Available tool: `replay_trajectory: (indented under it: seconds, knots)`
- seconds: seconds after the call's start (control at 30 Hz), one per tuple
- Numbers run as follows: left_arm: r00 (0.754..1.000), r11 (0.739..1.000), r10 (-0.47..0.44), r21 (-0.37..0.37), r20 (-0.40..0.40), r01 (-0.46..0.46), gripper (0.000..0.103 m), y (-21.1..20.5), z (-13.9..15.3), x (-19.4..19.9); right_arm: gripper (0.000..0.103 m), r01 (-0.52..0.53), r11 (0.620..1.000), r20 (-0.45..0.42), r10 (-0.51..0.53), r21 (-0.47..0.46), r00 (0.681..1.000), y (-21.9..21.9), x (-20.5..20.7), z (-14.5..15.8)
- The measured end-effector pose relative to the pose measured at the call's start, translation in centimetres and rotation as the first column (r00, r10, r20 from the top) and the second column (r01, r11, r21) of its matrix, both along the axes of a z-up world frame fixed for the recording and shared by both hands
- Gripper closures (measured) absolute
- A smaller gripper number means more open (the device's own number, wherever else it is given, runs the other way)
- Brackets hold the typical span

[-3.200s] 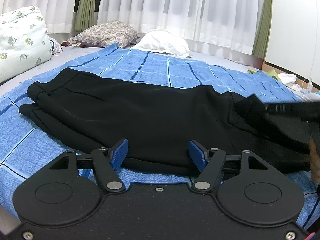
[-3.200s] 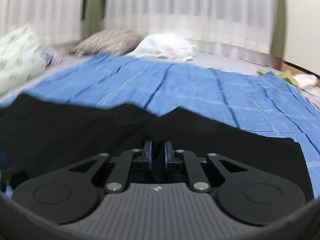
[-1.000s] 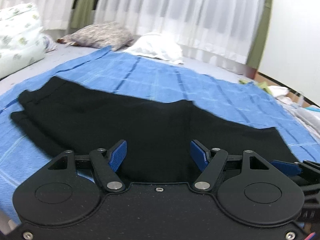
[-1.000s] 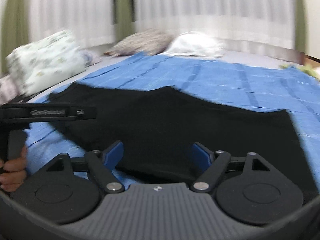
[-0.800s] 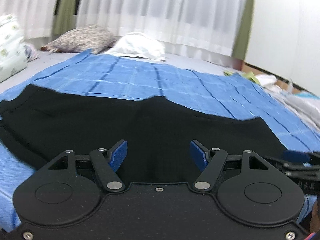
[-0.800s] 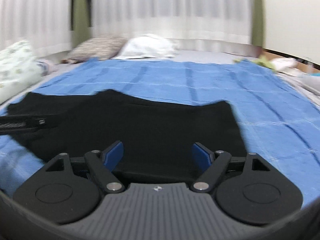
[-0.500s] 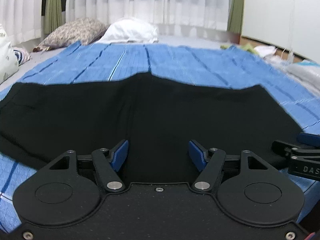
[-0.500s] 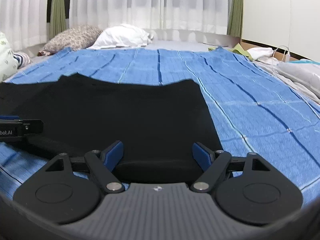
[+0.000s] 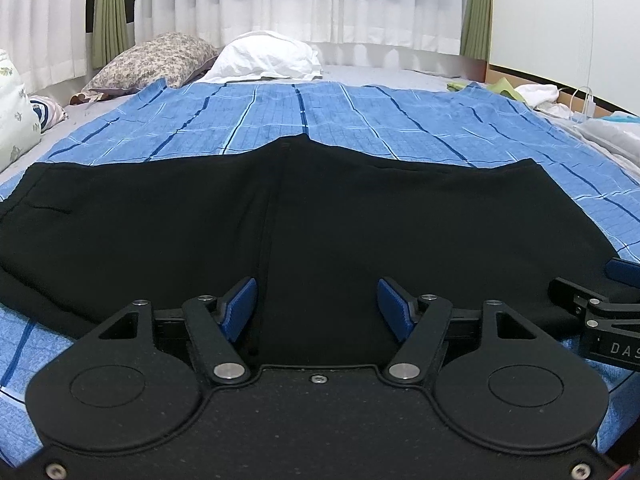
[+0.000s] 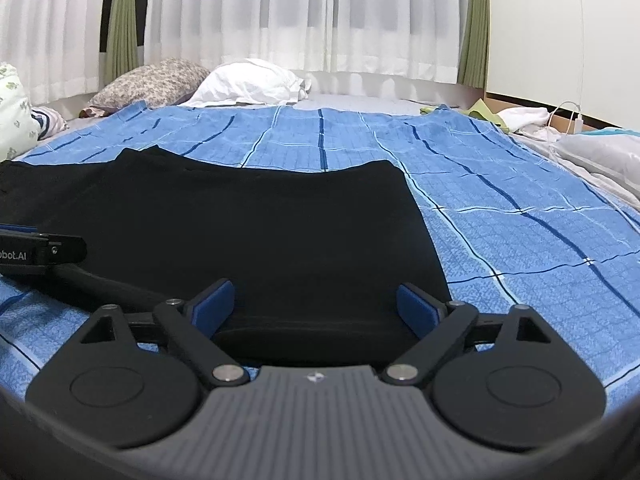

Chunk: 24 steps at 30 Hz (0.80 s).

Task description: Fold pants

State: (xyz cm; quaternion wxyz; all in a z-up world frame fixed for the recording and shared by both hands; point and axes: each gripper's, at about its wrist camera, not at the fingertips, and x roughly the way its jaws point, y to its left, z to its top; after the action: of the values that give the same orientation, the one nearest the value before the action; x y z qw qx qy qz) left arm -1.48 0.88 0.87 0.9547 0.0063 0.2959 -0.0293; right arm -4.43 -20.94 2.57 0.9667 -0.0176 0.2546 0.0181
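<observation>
Black pants (image 9: 320,216) lie folded flat on a blue checked blanket (image 9: 360,120). My left gripper (image 9: 318,306) is open and empty, low over the near edge at the middle of the pants. My right gripper (image 10: 320,306) is open and empty over the near right end of the pants (image 10: 260,232), where a folded edge lies between its fingers. The right gripper's tip shows at the right edge of the left wrist view (image 9: 612,300). The left gripper's side shows at the left edge of the right wrist view (image 10: 40,252).
A floral pillow (image 9: 148,60) and a white pillow (image 9: 268,56) lie at the far end below white curtains (image 9: 320,0). Another floral pillow (image 9: 12,120) is at the left. Loose clothes and a charger cable (image 10: 540,120) lie at the right by the wall.
The right gripper let go of the pants leg end after folding it over and now is open. Both grippers swung right and settled low at the near edge.
</observation>
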Motion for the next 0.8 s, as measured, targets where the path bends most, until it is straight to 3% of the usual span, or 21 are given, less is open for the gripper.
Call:
replay_trajectory:
  seconds: [0.17,0.33,0.43,0.6,0.8]
  knots:
    - [0.999,0.998,0.043,-0.044,0.03,-0.041,0.028,2.3,1.7,-0.6,0.008,0.001,1.0,0.042,0.0,-0.023,0.999,1.5,-0.7,1.5]
    - [0.986,0.985,0.157,-0.085,0.052,-0.152,0.007,7.3,3.4,-1.7,0.006,-0.112,0.993,0.081,0.115,-0.032,0.99,5.1,-0.2,2.7]
    - [0.968,0.968,0.242,-0.08,0.066,-0.237,0.007,10.8,4.1,-2.0,0.003,-0.191,0.982,0.073,0.191,-0.011,0.979,7.8,1.0,3.0]
    - [0.912,0.906,0.41,-0.131,0.035,-0.402,0.007,17.2,4.2,-2.3,0.0,-0.315,0.949,0.035,0.315,-0.007,0.948,12.5,2.8,3.2]
    - [0.838,0.806,0.543,-0.25,-0.045,-0.536,0.006,23.5,3.1,-1.6,0.0,-0.344,0.939,-0.066,0.342,-0.014,0.937,14.7,4.0,1.6]
